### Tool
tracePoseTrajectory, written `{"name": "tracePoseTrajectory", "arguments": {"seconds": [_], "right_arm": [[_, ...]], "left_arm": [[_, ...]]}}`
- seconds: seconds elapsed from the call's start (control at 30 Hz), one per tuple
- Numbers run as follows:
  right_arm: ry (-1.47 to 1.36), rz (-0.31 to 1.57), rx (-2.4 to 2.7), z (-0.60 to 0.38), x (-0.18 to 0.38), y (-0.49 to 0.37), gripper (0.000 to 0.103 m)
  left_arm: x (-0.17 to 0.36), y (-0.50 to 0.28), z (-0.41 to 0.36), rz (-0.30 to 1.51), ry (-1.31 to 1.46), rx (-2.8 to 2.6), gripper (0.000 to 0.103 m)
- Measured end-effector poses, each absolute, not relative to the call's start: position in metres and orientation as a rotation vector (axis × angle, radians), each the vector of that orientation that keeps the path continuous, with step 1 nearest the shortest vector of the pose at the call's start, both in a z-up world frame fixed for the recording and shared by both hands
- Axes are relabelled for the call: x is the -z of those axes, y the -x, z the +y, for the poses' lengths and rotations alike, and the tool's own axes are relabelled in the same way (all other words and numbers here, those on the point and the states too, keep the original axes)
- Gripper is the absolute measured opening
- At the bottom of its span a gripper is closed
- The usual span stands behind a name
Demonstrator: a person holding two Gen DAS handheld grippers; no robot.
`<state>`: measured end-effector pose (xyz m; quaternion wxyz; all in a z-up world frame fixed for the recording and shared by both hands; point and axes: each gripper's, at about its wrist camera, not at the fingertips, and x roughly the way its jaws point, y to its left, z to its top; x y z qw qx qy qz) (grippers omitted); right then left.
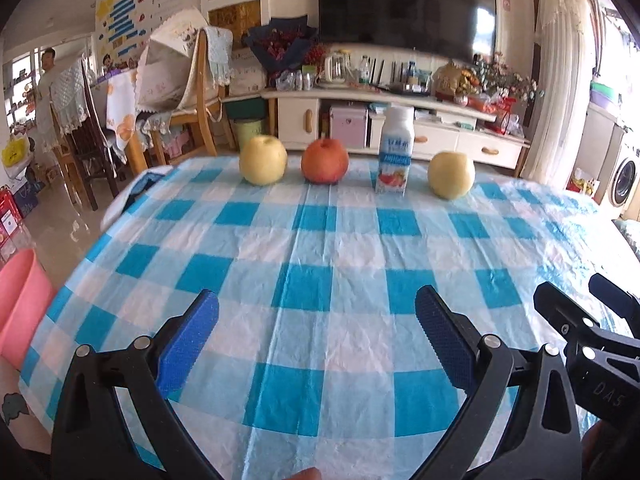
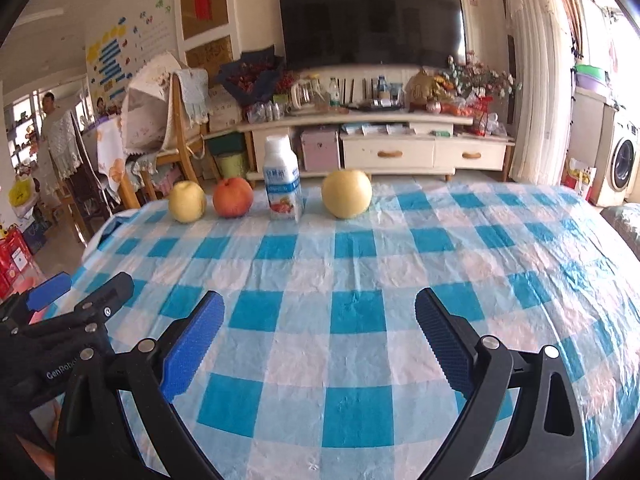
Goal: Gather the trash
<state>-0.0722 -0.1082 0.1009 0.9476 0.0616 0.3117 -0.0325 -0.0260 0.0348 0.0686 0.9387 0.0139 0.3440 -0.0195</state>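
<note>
A white yogurt carton (image 1: 394, 151) with a blue label stands upright at the far edge of the table, in a row with a yellow pear (image 1: 263, 159), a red apple (image 1: 324, 160) and a second yellow pear (image 1: 451, 175). The carton also shows in the right wrist view (image 2: 283, 179). My left gripper (image 1: 316, 312) is open and empty over the near part of the table, far from the row. My right gripper (image 2: 319, 314) is open and empty beside it, also far from the row.
The table wears a blue and white checked cloth (image 1: 320, 264). A pink bin (image 1: 20, 304) stands on the floor at the table's left. Chairs (image 1: 188, 92) stand at the far left, a TV cabinet (image 1: 400, 120) behind the table. A person (image 1: 46, 92) stands far left.
</note>
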Motion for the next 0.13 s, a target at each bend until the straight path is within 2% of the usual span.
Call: {"name": "tracePoseTrajectory", "arguments": {"seconds": [0.13], "right_arm": [[-0.145, 0.814, 0.095, -0.112, -0.062, 0.044, 0.095]], "left_arm": [[-0.032, 0.005, 0.031, 0.808, -0.027, 0.040, 0.099]]}}
